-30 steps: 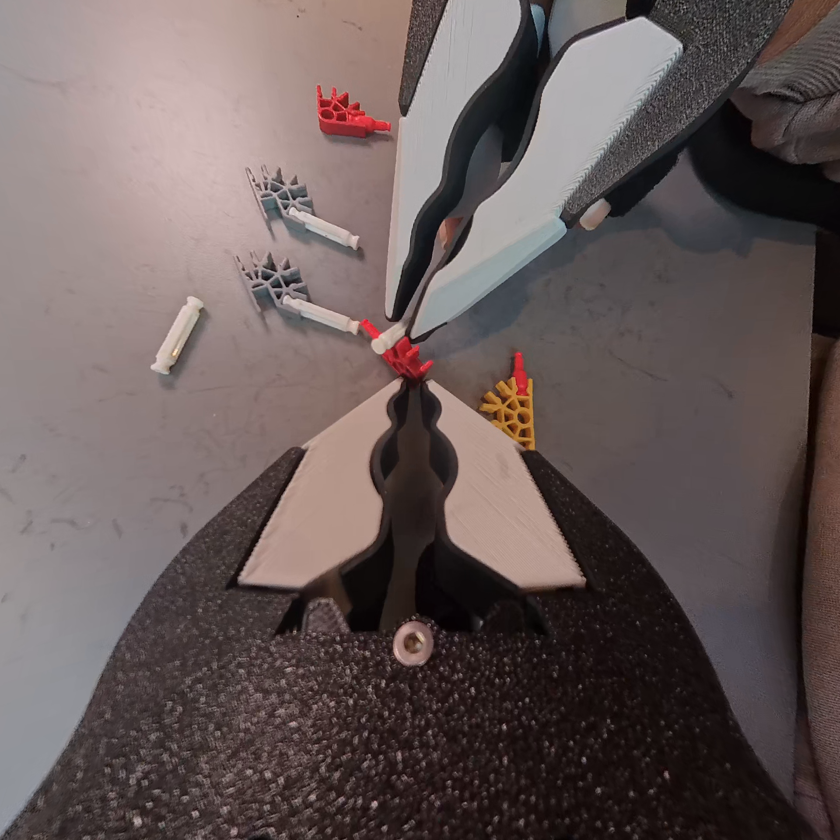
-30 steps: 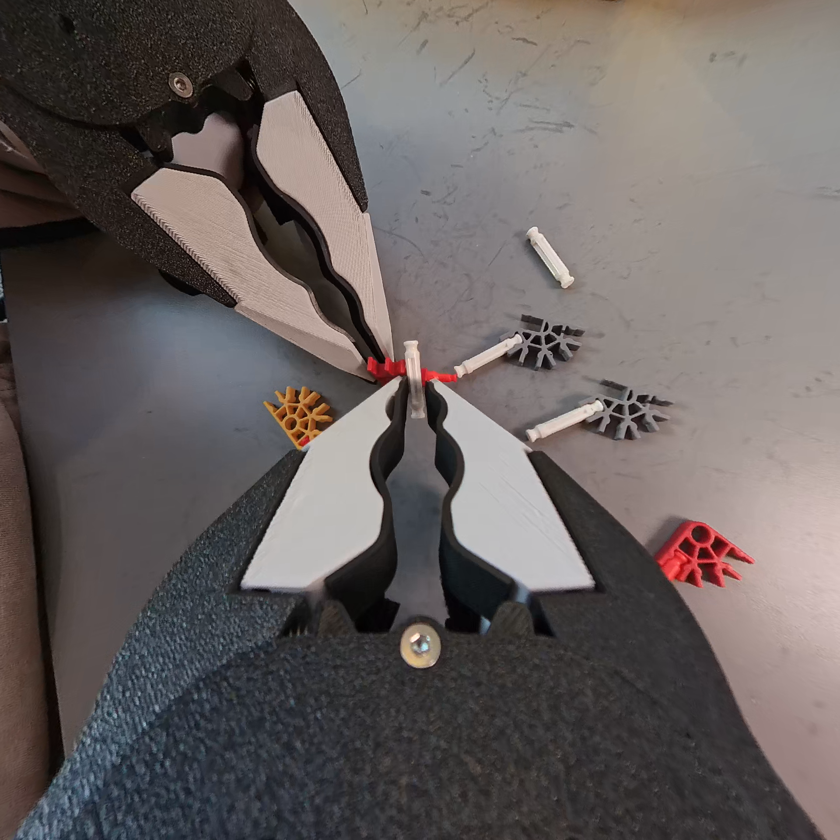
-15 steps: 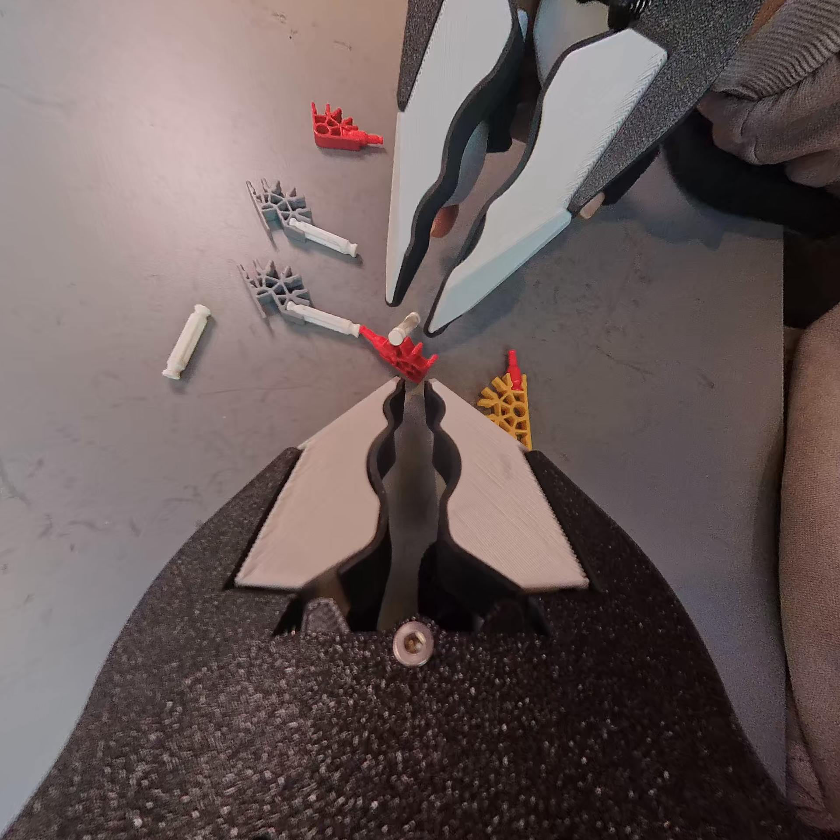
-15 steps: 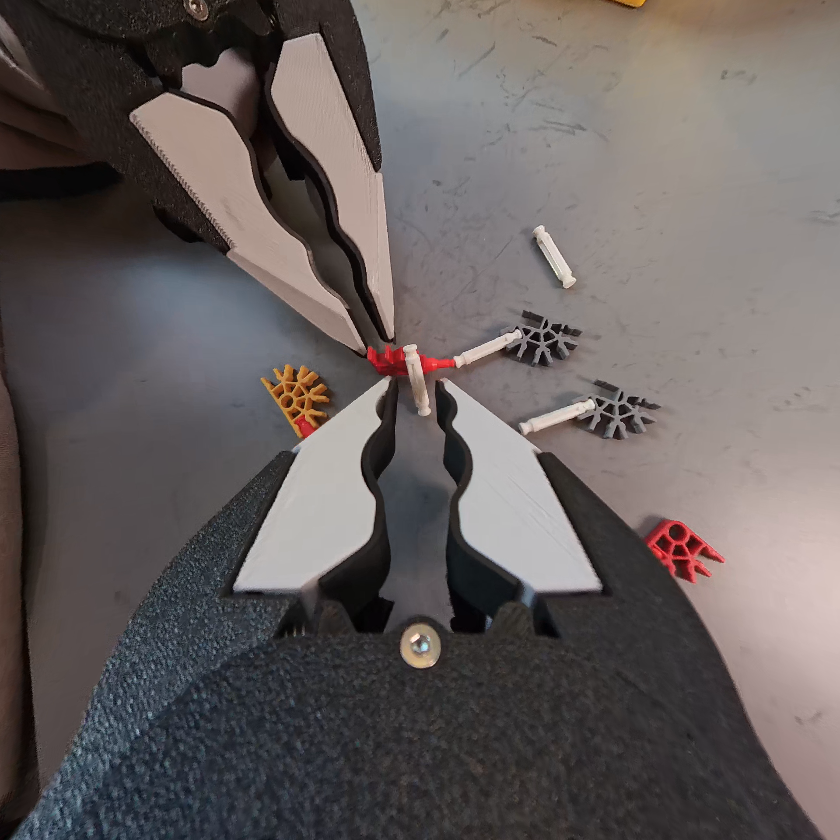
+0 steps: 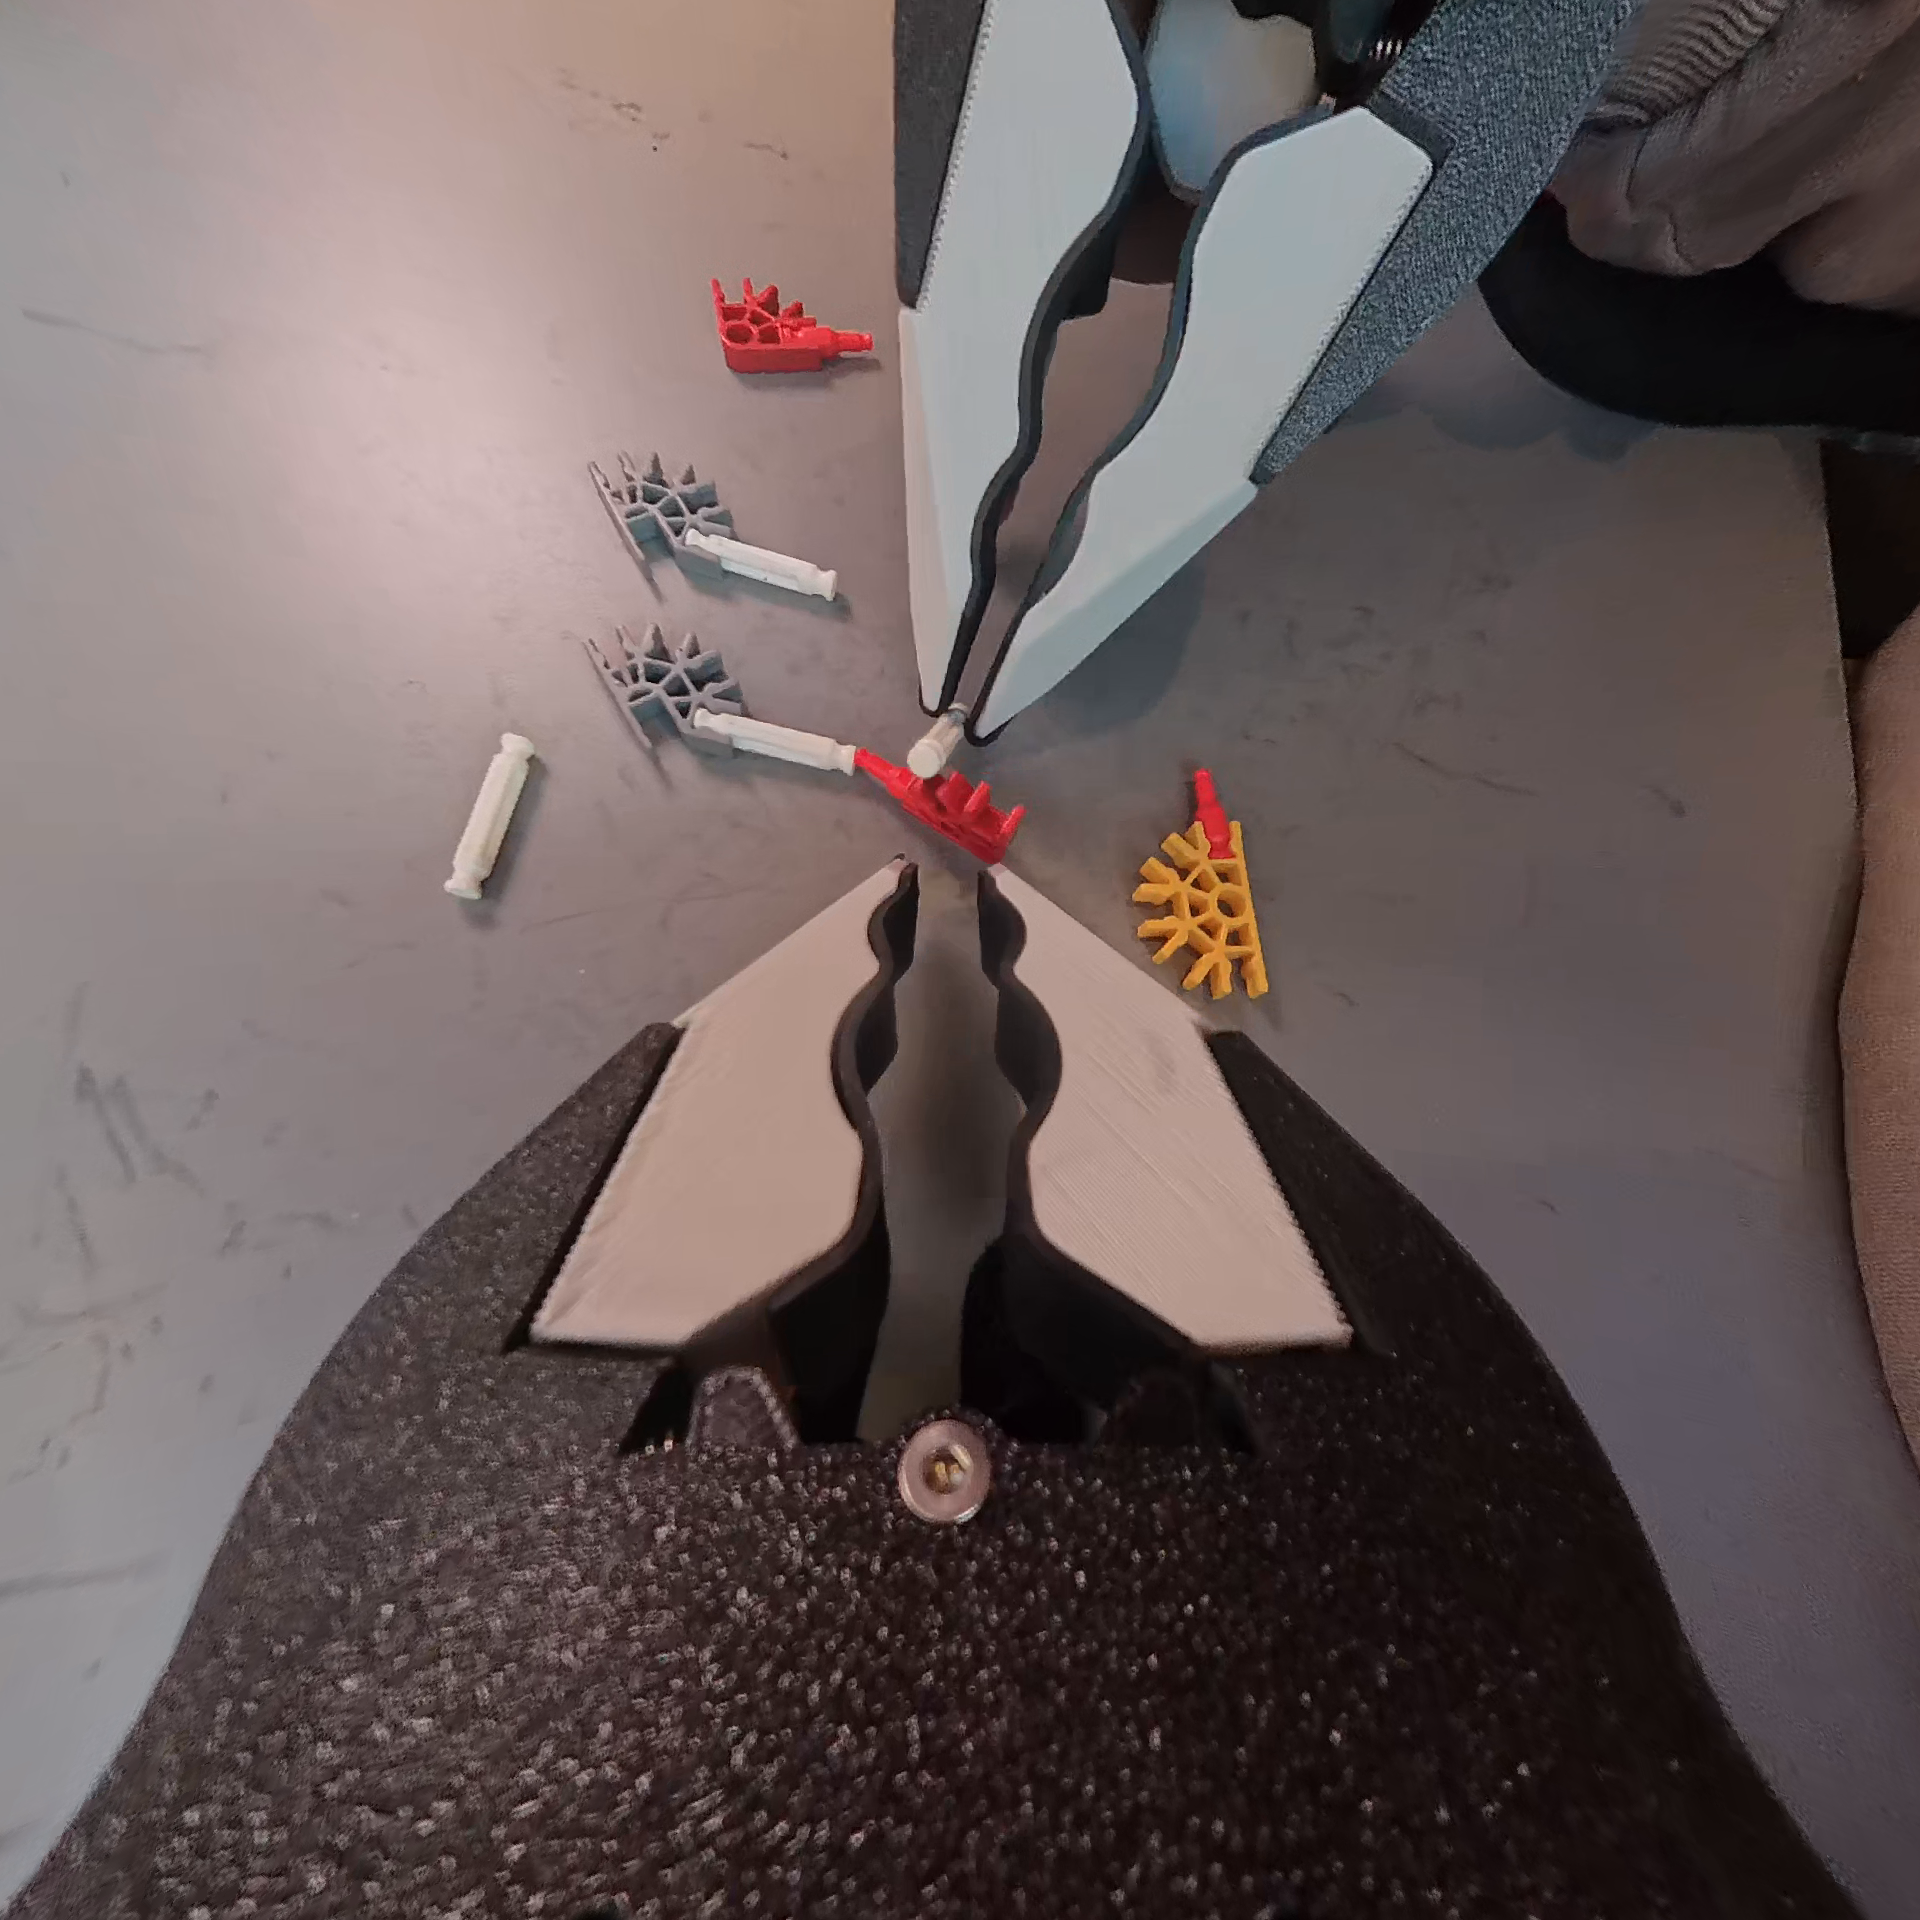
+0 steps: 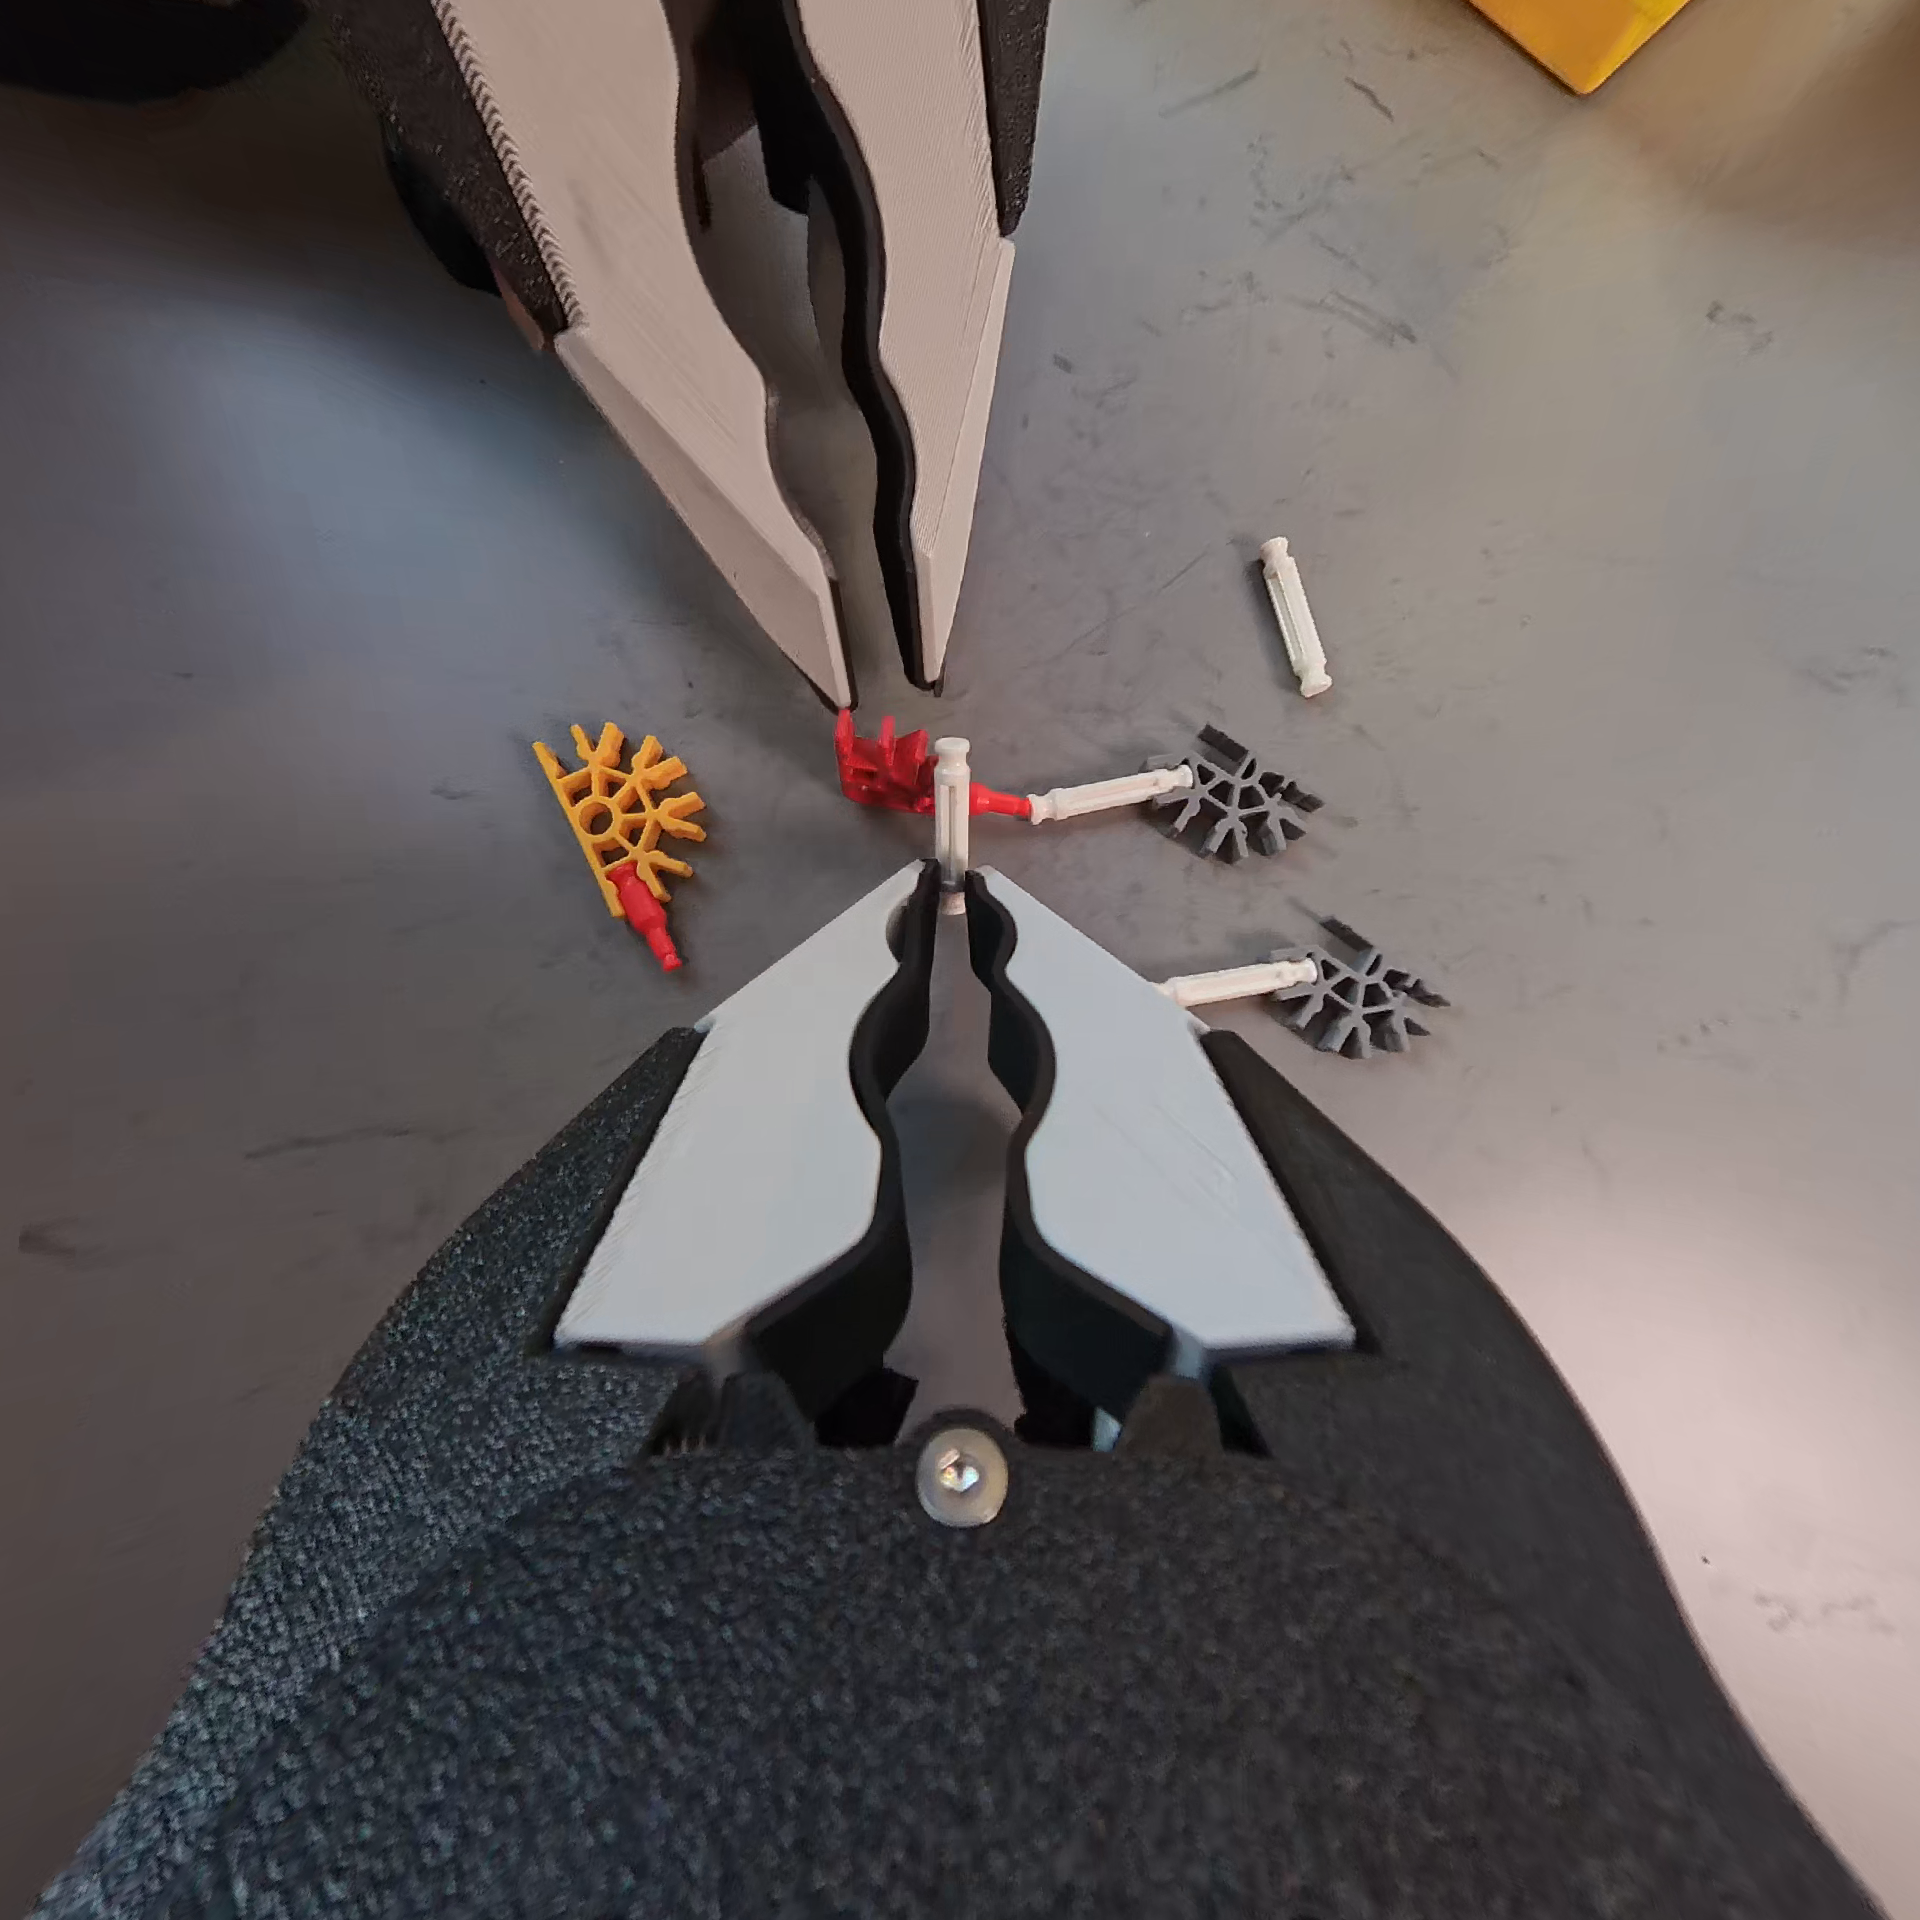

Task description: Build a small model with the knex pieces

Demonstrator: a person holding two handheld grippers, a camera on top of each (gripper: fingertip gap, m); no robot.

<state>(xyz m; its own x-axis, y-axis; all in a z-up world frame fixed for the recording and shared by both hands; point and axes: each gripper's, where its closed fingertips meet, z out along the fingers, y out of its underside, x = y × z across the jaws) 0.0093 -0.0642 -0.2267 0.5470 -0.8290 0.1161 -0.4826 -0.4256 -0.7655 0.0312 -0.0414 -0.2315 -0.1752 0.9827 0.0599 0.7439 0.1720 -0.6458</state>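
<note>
White rod (image 6: 951, 805) between right jaws

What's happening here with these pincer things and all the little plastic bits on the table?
A person holds two hand-held grippers over a grey table. The right gripper pinches a short white rod by one end, its other end against a red connector. The left gripper sits just short of that red connector, slightly open and empty. Lying around them are two grey connectors with white rods attached, a loose white rod, a yellow connector and another red connector.
</note>
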